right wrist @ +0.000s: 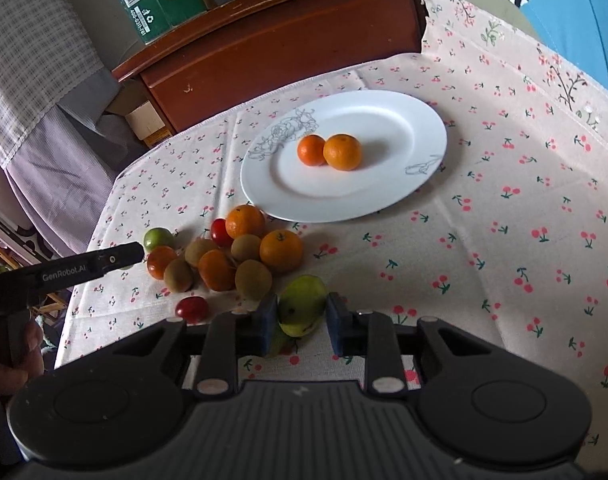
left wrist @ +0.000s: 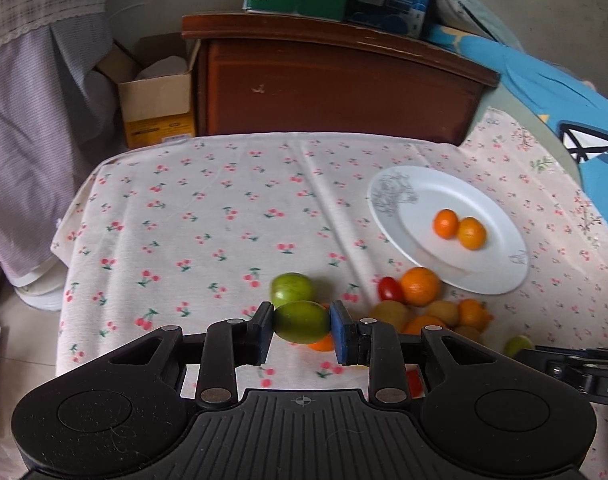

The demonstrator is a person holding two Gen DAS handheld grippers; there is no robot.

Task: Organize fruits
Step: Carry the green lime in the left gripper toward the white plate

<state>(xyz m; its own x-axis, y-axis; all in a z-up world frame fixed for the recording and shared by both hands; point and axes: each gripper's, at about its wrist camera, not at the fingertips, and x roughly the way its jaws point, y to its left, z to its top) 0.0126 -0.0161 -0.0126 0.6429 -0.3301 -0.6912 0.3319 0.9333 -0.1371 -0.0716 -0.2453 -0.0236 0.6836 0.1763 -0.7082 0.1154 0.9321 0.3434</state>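
Fruits were the business here, and each claw already had one: the left gripper [left wrist: 302, 330] was closed on a round green fruit [left wrist: 302, 322], its dark pad and blue pad pressing either side, in the lower middle of the left wrist view, while the right gripper [right wrist: 299, 318] was closed on a yellow-green, mango-shaped fruit [right wrist: 302, 311] at the lower middle of the right wrist view. Just beyond the left claw a second round green fruit [left wrist: 292, 289] sat on the cherry-print tablecloth [left wrist: 207, 216]. To the right of it lay the loose pile of oranges, brown kiwis and red tomatoes [right wrist: 231, 254], with the white oval plate [right wrist: 384, 200] up and right of the pile, carrying two small oranges [right wrist: 330, 151]. The step in hand looked like the pick-up, both fruits gripped and not yet carried. The next move probably called for taking each to its sorted place, likely the plate, and setting it down gently so it would not roll. Whether either held fruit was clear of the cloth could not be told. The gripper bodies hid the near cloth, and an orange fruit [left wrist: 322, 345] peeped out only partly behind the left claw.
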